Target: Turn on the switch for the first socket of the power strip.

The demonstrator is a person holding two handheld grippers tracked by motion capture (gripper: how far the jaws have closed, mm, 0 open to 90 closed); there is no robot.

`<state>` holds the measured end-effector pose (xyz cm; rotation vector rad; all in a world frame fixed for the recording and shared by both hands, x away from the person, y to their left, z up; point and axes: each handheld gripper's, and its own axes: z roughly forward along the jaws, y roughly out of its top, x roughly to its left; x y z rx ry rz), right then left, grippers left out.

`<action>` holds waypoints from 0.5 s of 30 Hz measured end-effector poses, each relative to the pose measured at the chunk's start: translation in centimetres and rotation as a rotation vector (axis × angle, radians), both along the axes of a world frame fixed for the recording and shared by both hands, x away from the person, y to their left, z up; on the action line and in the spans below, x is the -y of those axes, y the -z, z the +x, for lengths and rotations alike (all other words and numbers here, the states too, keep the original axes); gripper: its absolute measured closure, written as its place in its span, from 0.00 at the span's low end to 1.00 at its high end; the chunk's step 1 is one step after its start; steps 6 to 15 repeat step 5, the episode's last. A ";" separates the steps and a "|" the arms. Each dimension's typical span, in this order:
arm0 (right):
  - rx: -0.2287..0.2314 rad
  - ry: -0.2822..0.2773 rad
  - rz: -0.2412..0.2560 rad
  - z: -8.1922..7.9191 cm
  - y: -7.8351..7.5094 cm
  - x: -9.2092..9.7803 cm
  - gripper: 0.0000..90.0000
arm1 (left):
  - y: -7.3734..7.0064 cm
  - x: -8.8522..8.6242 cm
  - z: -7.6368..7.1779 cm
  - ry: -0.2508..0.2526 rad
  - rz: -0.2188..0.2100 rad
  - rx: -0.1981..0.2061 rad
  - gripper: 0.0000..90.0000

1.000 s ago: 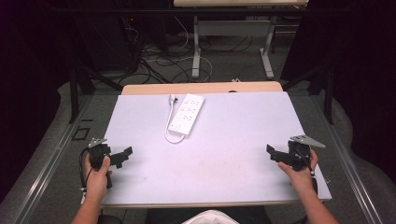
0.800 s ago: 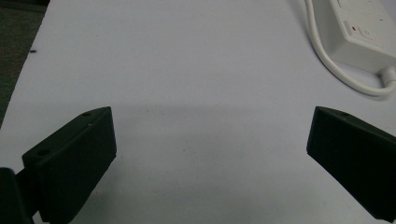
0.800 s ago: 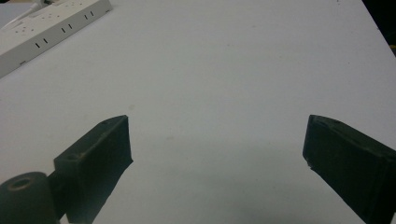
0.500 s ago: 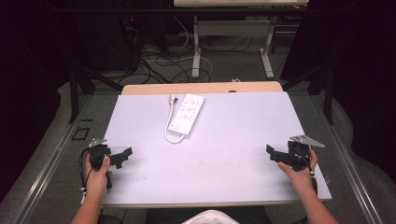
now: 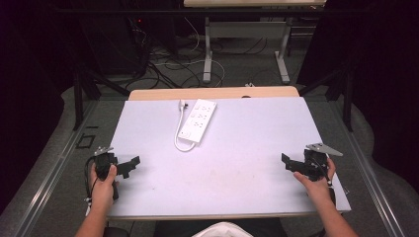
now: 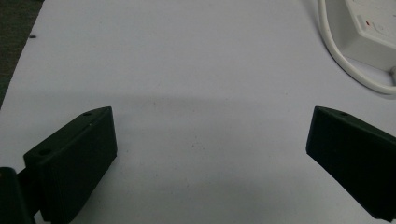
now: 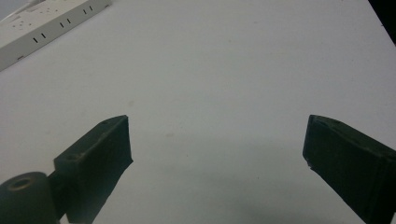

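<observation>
Dark room w/ cables on the floor (image 5: 163, 69) beyond my table (image 5: 247, 148), which has a pale lavender-white top and a wood strip along the far edge. Table legs of another desk (image 5: 207, 49) stand further back.

On the top, far-centre and a bit left, I see a white power strip (image 5: 198, 120) lying flat, angled, w/ its white cord (image 5: 177, 138) looping off the near end and running back alongside to a plug (image 5: 182, 104) near the far edge. Left gripper view catches the strip's corner (image 6: 369, 32) and cord loop (image 6: 345, 60) at upper right; right gripper view has the strip (image 7: 46, 25) at upper left.

My left gripper (image 5: 129, 163) sits at the near-left edge of the table, held in the left hand (image 5: 103, 185), jaws spread wide, nothing btwn them, just bare tabletop. Right gripper (image 5: 290, 162) is near the near-right edge in the right hand (image 5: 316, 180), grey plate (image 5: 323, 148) on top, jaws likewise spread wide and empty. Both are well apart from the strip.
</observation>
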<state>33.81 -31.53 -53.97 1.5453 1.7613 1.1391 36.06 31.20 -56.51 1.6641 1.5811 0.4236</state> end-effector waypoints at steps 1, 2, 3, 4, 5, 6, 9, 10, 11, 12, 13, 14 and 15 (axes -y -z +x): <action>-0.001 -0.003 -0.002 0.0 0.0 0.0 0.08 | 0.0 0.0 0.0 0.000 0.000 0.000 0.02; -0.009 -0.011 0.000 0.0 0.0 0.1 0.08 | 0.0 0.0 0.0 -0.001 -0.001 0.000 0.02; -0.010 -0.011 0.000 0.0 0.0 0.1 0.08 | 0.0 0.0 0.0 -0.001 0.000 0.000 0.02; -0.010 -0.011 0.000 0.0 0.0 0.1 0.08 | 0.0 0.0 0.0 -0.001 -0.001 0.000 0.02; -0.007 -0.006 -0.001 0.0 0.0 0.1 0.08 | 0.0 0.0 0.0 -0.001 -0.001 0.001 0.02; -0.007 -0.006 -0.001 0.0 0.0 0.1 0.08 | 0.0 0.0 0.0 -0.001 -0.001 0.001 0.02; -0.007 -0.006 -0.001 0.0 0.0 0.1 0.08 | 0.0 0.0 0.0 -0.001 -0.001 0.001 0.02; -0.007 -0.006 -0.001 0.0 0.0 0.1 0.08 | 0.0 0.0 0.0 -0.001 -0.001 0.001 0.02; -0.007 -0.006 -0.001 0.0 0.0 0.1 0.08 | 0.0 0.0 0.0 -0.001 -0.001 0.001 0.02; -0.007 -0.006 -0.001 0.0 0.0 0.1 0.08 | 0.0 0.0 0.0 -0.001 -0.001 0.001 0.02; -0.007 -0.006 -0.001 0.0 0.0 0.1 0.08 | 0.0 0.0 0.0 -0.001 -0.001 0.001 0.02; -0.007 -0.006 -0.001 0.0 0.0 0.1 0.08 | 0.0 0.0 0.0 -0.001 -0.001 0.001 0.02; -0.007 -0.006 -0.001 0.0 0.0 0.1 0.08 | 0.0 0.0 0.0 -0.001 -0.001 0.001 0.02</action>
